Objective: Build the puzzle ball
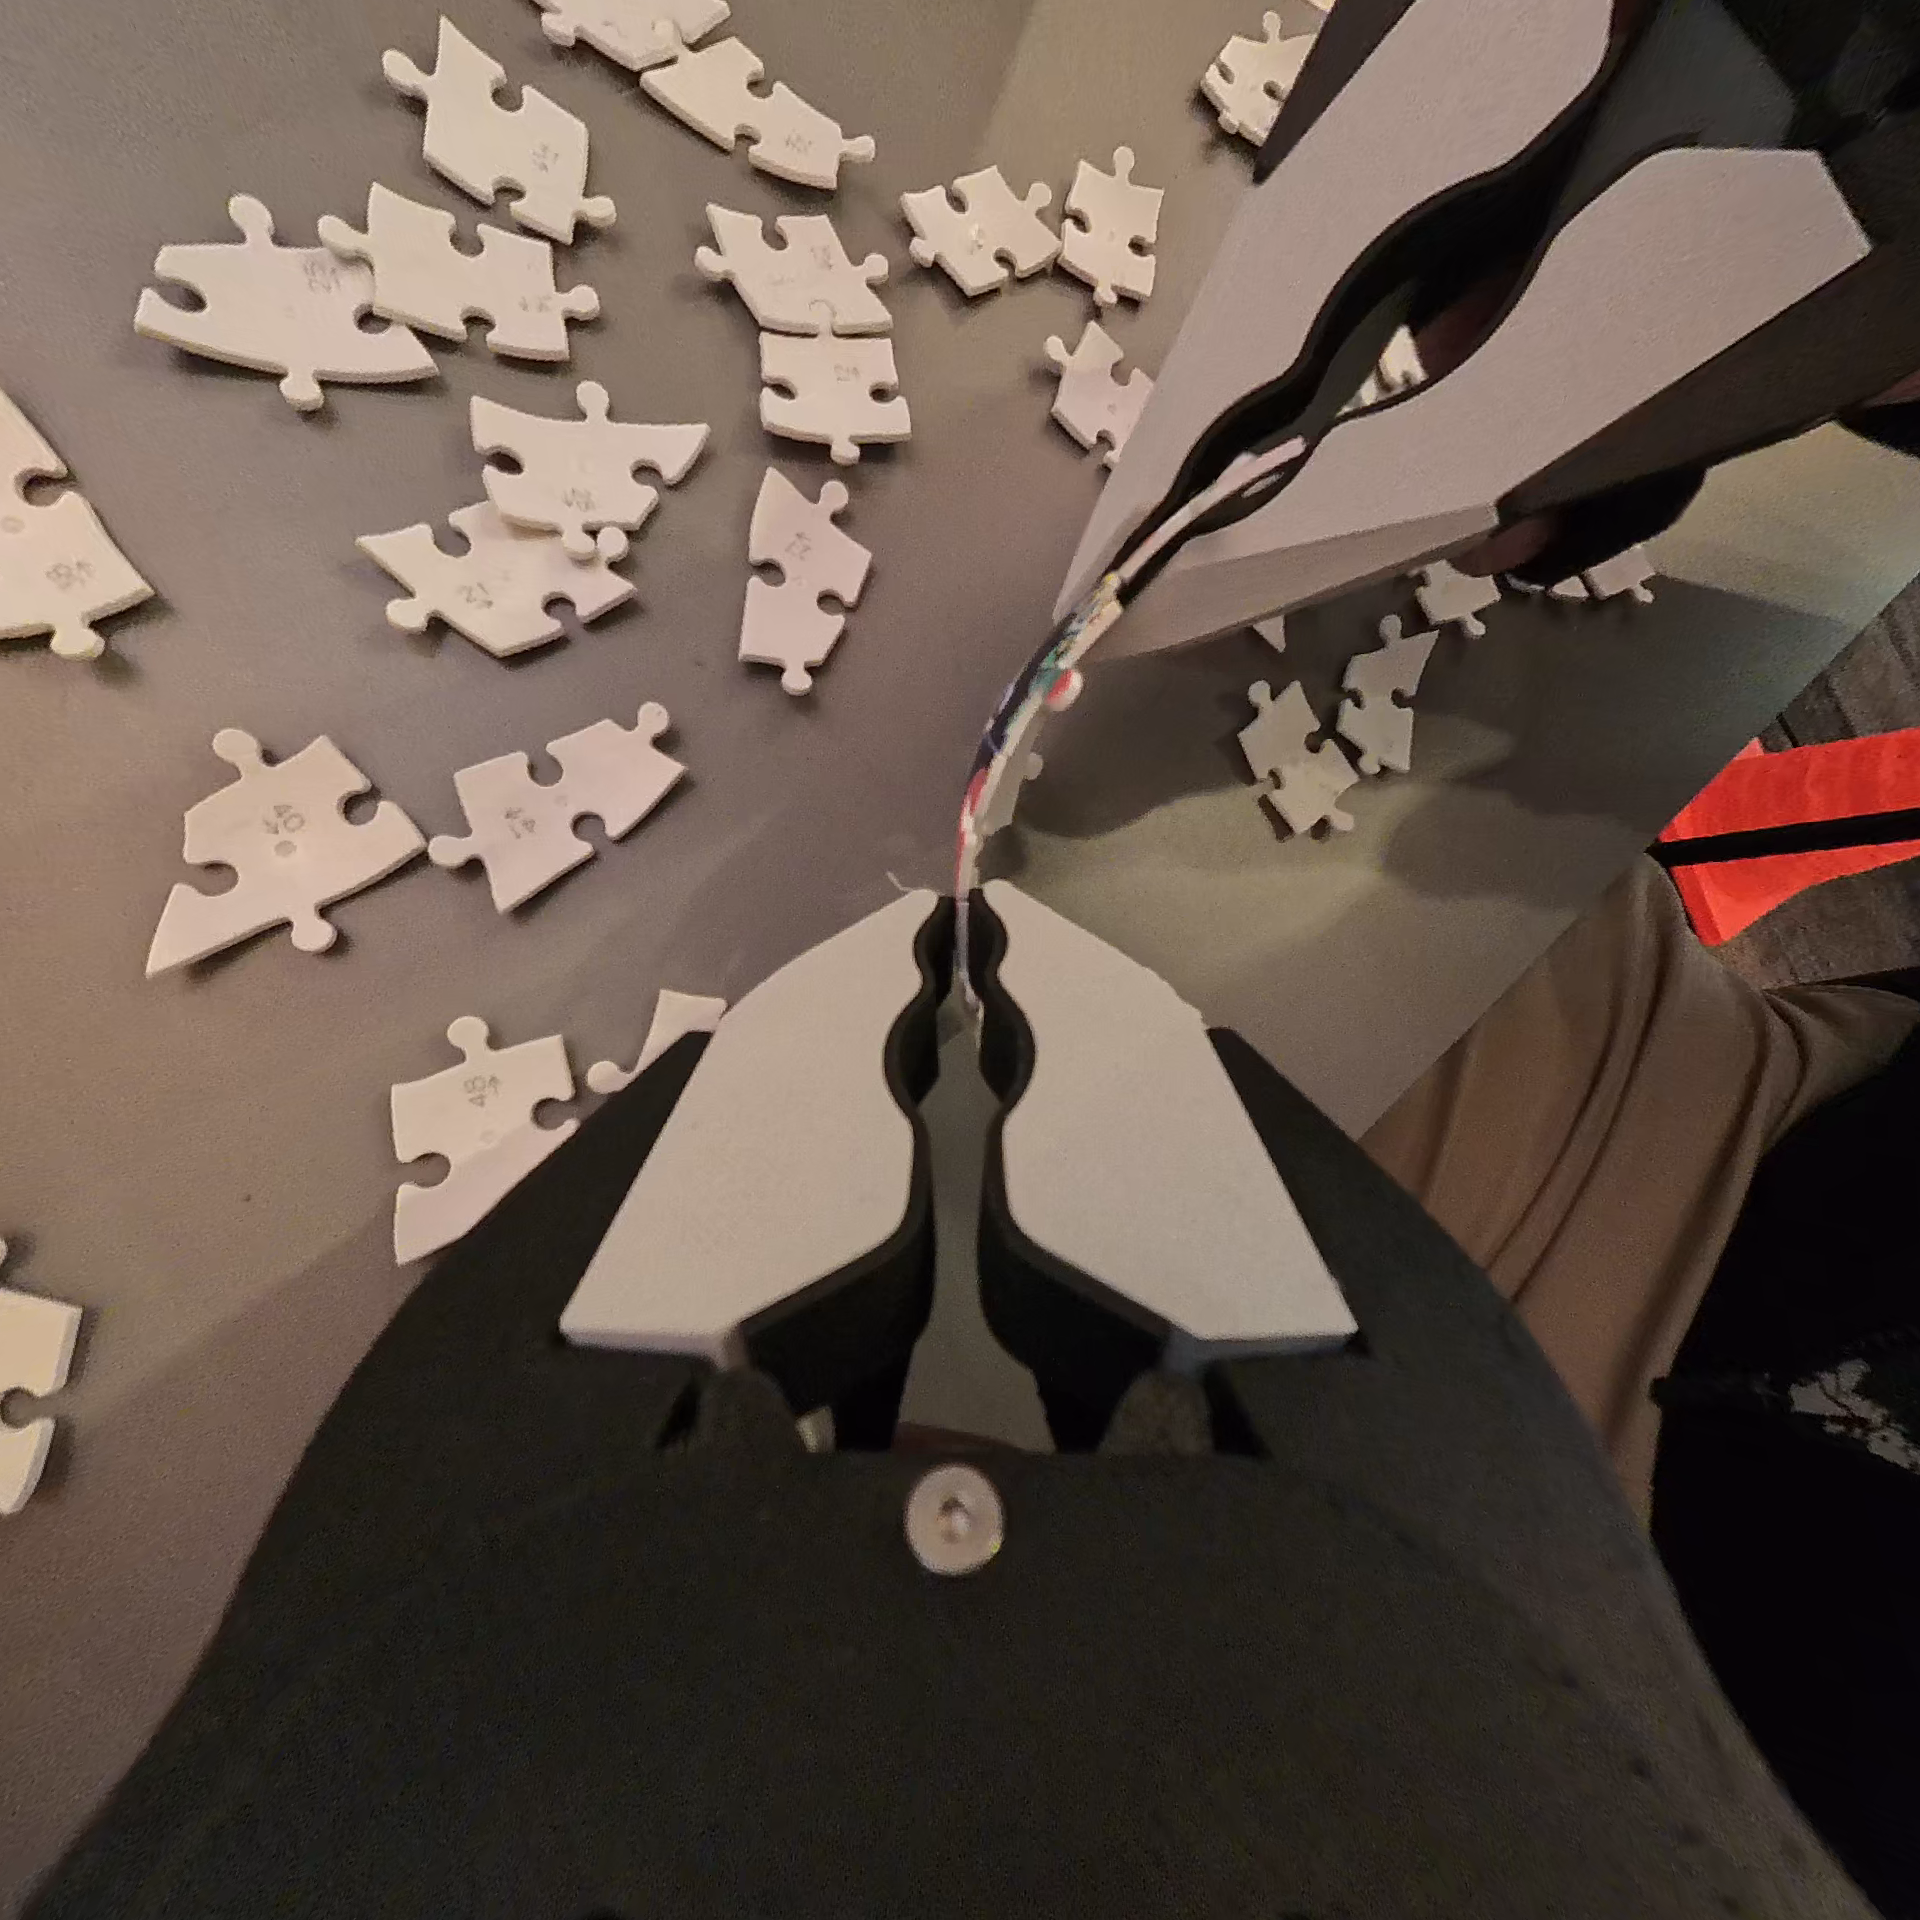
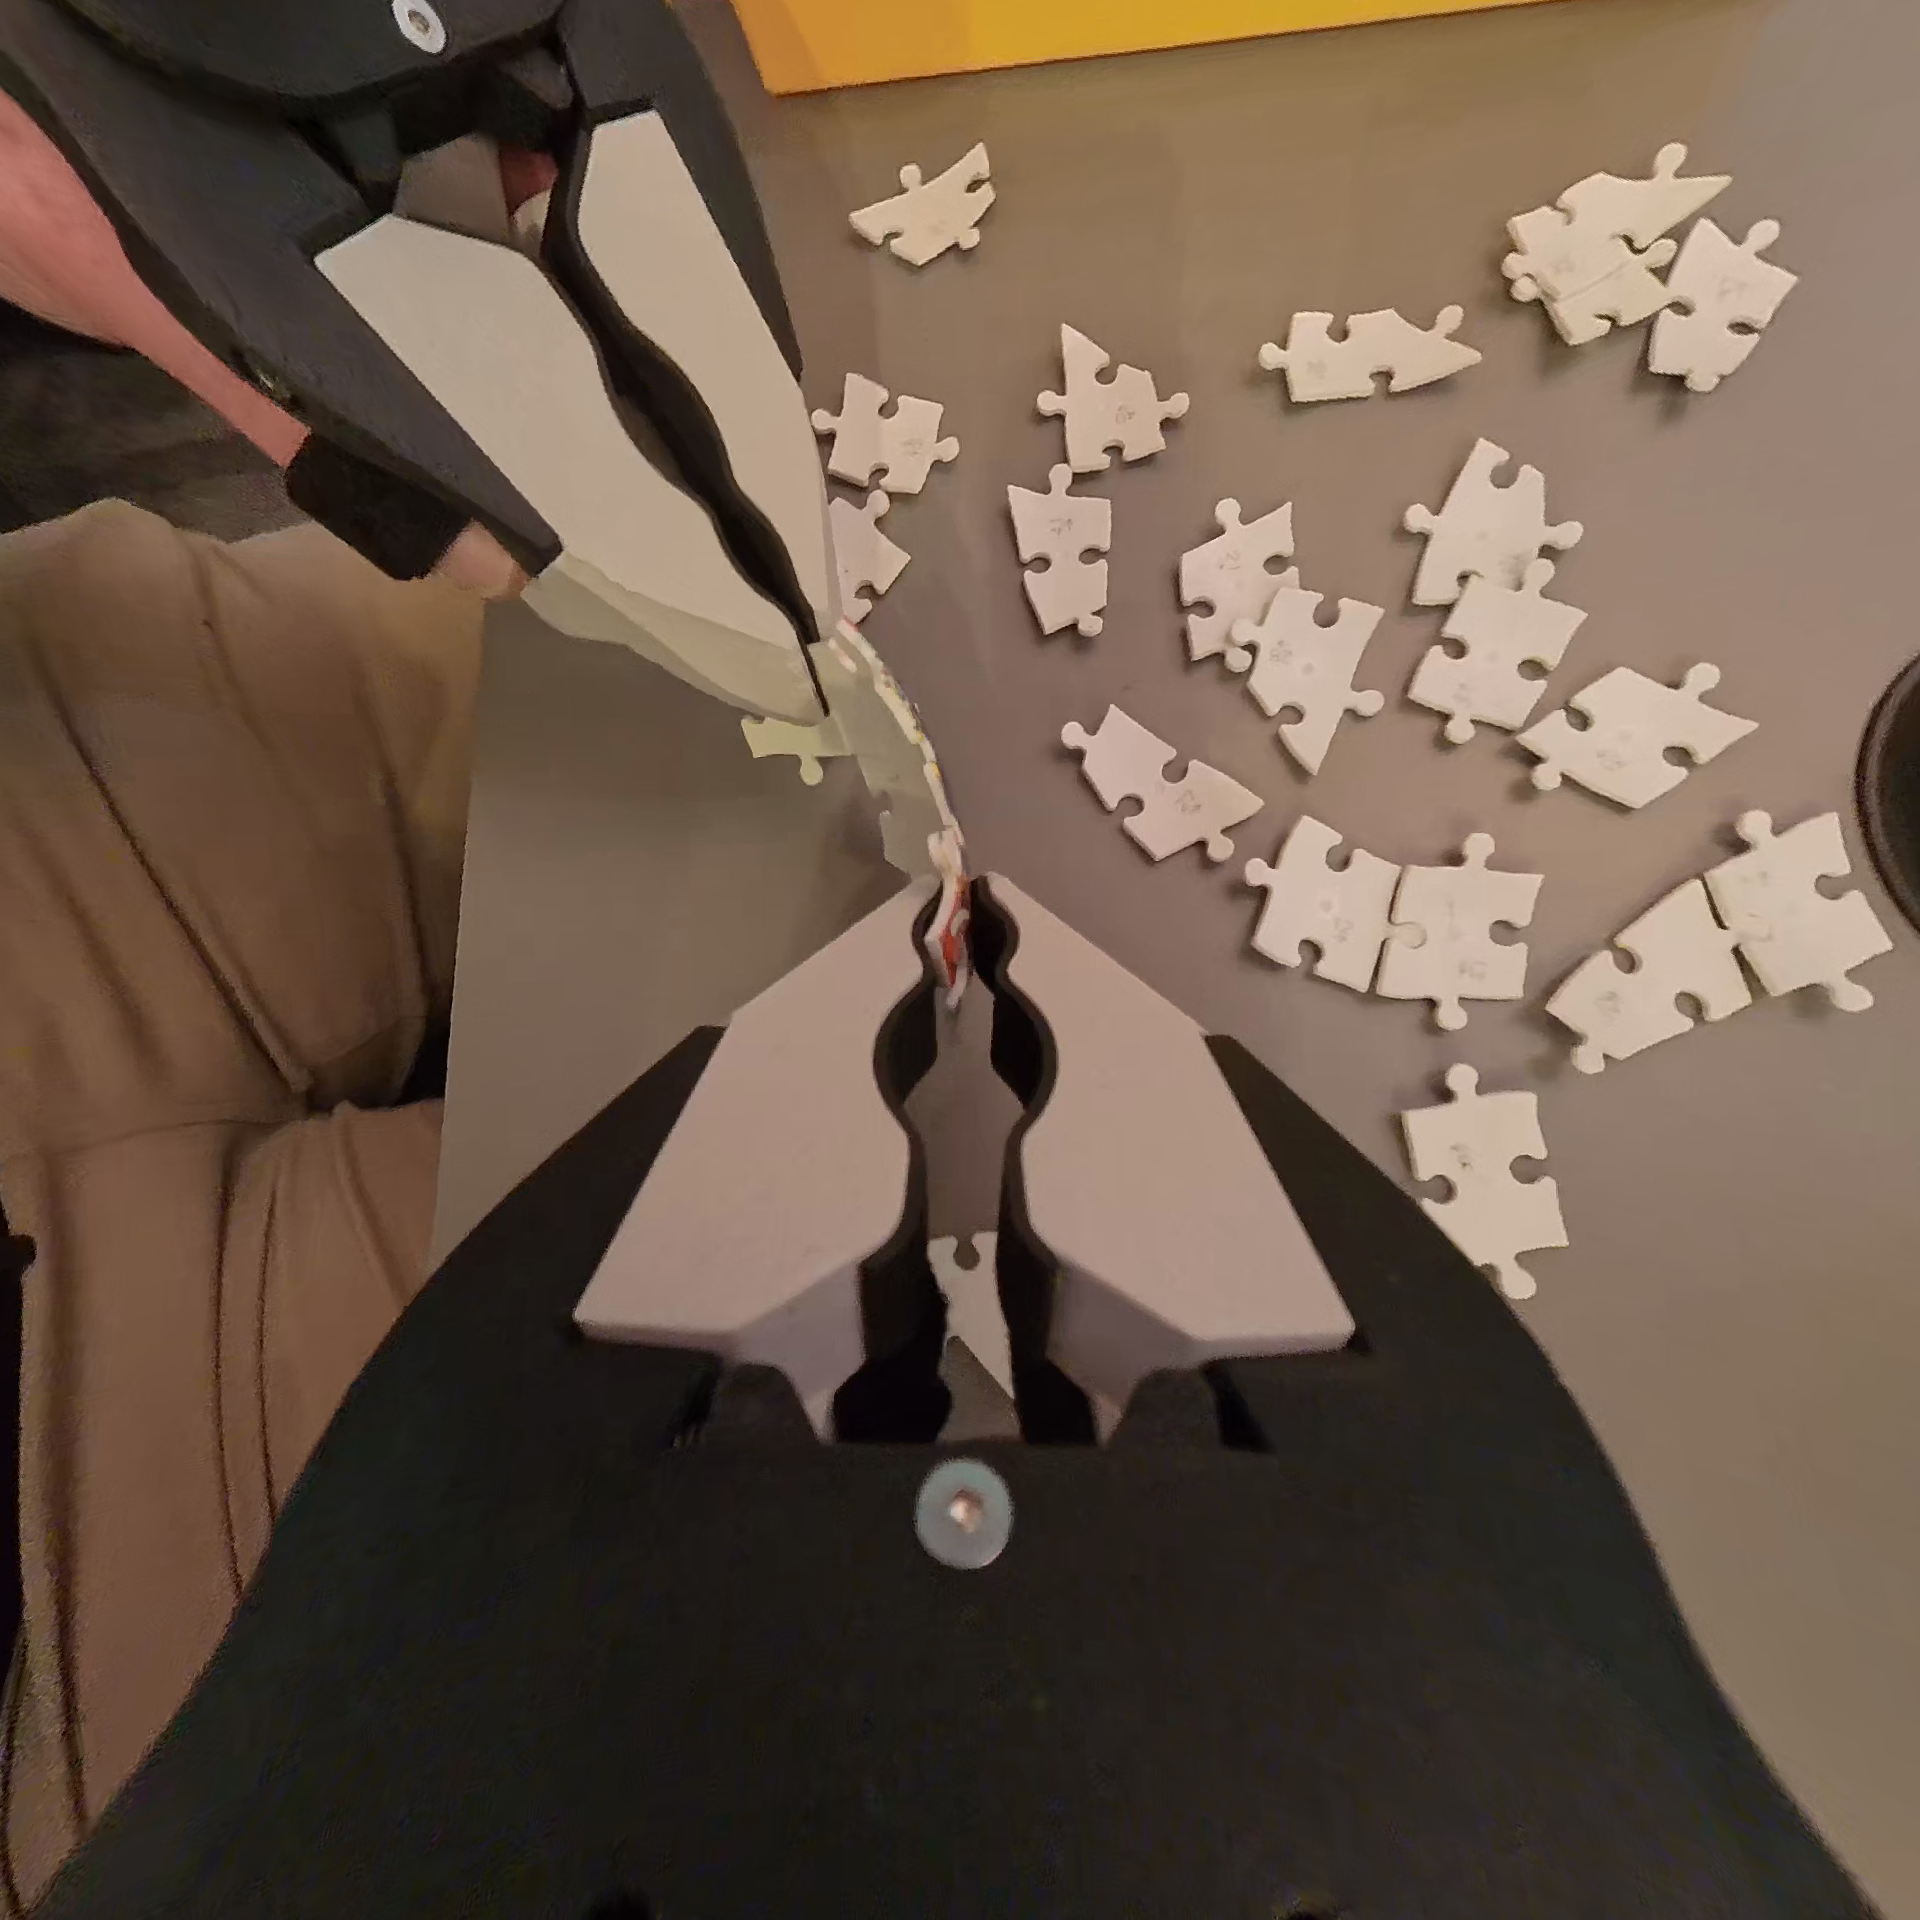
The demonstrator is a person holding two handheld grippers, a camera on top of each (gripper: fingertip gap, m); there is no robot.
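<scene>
- Left gripper [image 1: 968,914] clamped on one end of curved strip of joined pieces [image 1: 997,748].
- Right gripper [image 2: 961,914] clamped on the opposite end.
- Flat white loose pieces [image 1: 520,582], knobbed and notched, scattered across smooth grey table [image 1: 644,935].

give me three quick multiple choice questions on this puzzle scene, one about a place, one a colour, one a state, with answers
1. Where is the curved strip of joined pieces?
A. flat on the table
B. held in the air between both grippers
C. in a box

2. What colour are the loose pieces' upturned faces?
A. white
B. blue
C. black

3. How is the left gripper?
A. wide open
B. out of view
C. shut on the strip

Answers: 1 B, the right gripper and the left one each pinch an end above the grey table. 2 A, all show white. 3 C, its tips clamp the strip's end.
</scene>
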